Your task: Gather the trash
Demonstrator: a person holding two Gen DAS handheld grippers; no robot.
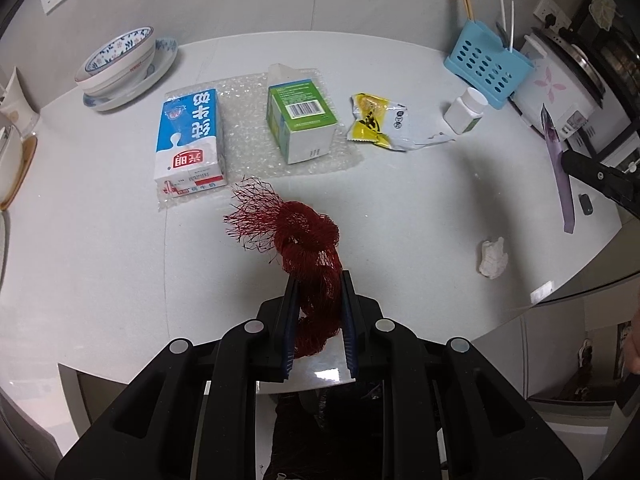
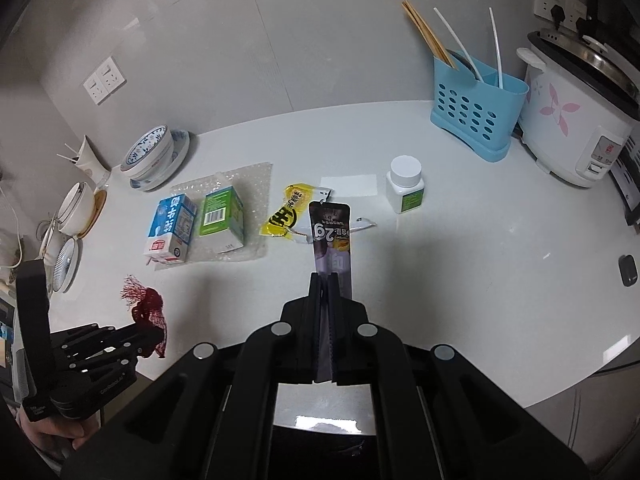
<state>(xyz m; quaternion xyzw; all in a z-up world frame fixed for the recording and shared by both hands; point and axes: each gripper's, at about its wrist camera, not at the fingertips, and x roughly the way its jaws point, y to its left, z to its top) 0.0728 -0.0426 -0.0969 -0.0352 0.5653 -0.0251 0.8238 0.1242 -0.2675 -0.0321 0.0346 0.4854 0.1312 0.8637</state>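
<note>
We have both pickups in hand: left claw [image 1: 319, 280] pinching the red mesh net [image 1: 308, 240], right claw [image 2: 325, 280] clamped on a purple sachet [image 2: 331, 236]. Next, we need a bin, none visible ahead.

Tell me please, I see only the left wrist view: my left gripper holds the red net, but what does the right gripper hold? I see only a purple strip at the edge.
Observer: The right gripper is shut on a purple sachet, which sticks up past its fingertips and is clear of the counter.
Operator: Is any other trash hidden from me?
Observer: A flat white slip lies beside the white bottle; your view does not show it.
Operator: And the person?
Observer: A hand grips the handle of the left gripper, with the red net hanging from it.
</note>
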